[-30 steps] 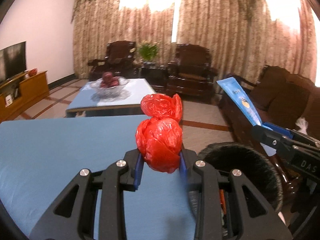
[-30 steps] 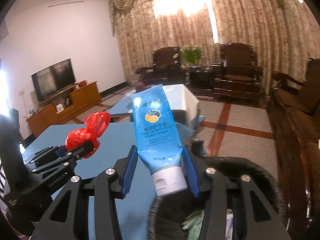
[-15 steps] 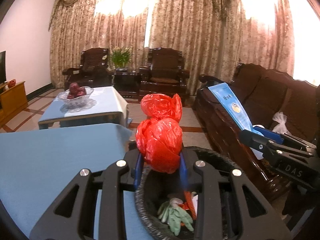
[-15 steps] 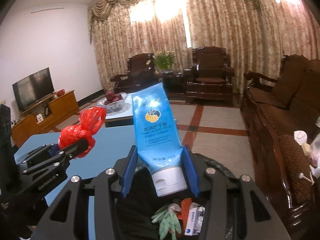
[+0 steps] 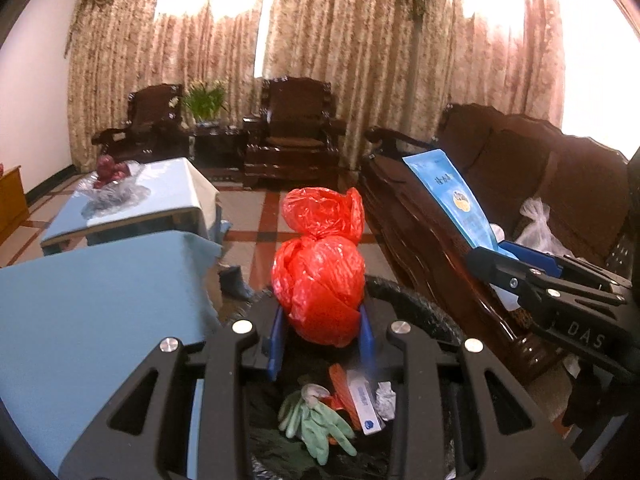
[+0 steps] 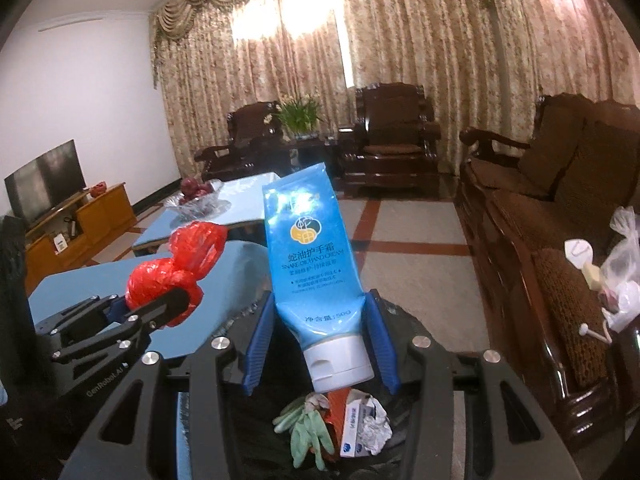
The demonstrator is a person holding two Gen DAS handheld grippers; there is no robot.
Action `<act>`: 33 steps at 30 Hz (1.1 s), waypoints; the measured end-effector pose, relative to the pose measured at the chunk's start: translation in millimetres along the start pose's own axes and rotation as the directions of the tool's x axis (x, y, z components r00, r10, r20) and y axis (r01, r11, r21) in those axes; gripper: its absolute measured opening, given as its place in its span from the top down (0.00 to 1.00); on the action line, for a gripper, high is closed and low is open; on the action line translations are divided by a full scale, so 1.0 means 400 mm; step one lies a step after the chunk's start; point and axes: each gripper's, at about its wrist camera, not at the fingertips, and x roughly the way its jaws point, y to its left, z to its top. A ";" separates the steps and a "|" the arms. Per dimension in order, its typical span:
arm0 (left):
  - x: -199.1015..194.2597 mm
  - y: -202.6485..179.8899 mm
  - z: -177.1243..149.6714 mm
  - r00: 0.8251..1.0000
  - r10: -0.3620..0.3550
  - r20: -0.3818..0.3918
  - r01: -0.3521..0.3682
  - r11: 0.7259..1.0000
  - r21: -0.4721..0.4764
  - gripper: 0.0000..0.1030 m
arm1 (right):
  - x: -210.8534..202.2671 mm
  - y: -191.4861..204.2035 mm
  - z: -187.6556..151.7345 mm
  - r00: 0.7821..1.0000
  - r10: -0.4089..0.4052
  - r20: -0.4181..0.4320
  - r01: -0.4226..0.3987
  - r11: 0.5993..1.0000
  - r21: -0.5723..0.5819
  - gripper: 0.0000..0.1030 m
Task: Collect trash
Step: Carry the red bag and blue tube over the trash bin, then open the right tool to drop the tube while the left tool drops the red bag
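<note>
- Heavy patterned curtains (image 5: 360, 60) covered the windows at the back of the living room, with dark wooden armchairs (image 5: 294, 128) and a potted plant (image 5: 205, 100) in front of them.
- Along the right side stood a dark wooden sofa (image 6: 560, 216), and on its seat lay a clear plastic bag (image 6: 624, 264) with small items.
- On the left was a table with a blue cloth (image 5: 92, 304); behind it stood a second low table (image 5: 160, 196) that carried a glass bowl of fruit (image 5: 114, 176).
- The left gripper (image 5: 320, 340) had its blue pads pressed on a knotted red plastic bag (image 5: 320, 280), and it held this bag right above the black trash bin (image 5: 416, 312).
- The right gripper (image 6: 320, 344) pinched a blue hand cream tube (image 6: 316, 268) near its white cap; the cap pointed down to the bin and the flat end stood up.
- Both grippers were side by side over the bin opening, the left one seen at the left edge of the right wrist view.
- Inside the bin lay a green glove (image 5: 316, 424), a small white and blue box (image 5: 364, 404), a piece of crumpled paper (image 6: 374, 432) and something orange (image 5: 340, 384).
</note>
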 end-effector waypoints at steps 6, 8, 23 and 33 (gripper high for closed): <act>0.078 0.006 -0.043 0.997 -0.031 -0.070 0.031 1.000 0.004 0.72 | 0.061 -0.042 -0.057 0.997 -0.022 -0.073 0.024 0.999 0.025 0.56; 0.105 0.004 -0.052 0.995 -0.039 -0.090 0.039 0.999 0.001 0.72 | 0.085 -0.054 -0.071 0.995 -0.028 -0.097 0.031 0.999 0.031 0.56; 0.099 0.040 -0.048 0.995 -0.034 -0.089 0.031 0.999 -0.029 0.21 | 0.115 -0.084 -0.096 0.991 -0.084 -0.102 0.089 0.995 0.042 0.06; -0.022 0.102 -0.013 0.998 0.048 -0.038 -0.049 0.998 -0.038 0.09 | 0.034 -0.026 -0.038 0.998 -0.023 -0.056 0.025 0.999 0.036 0.06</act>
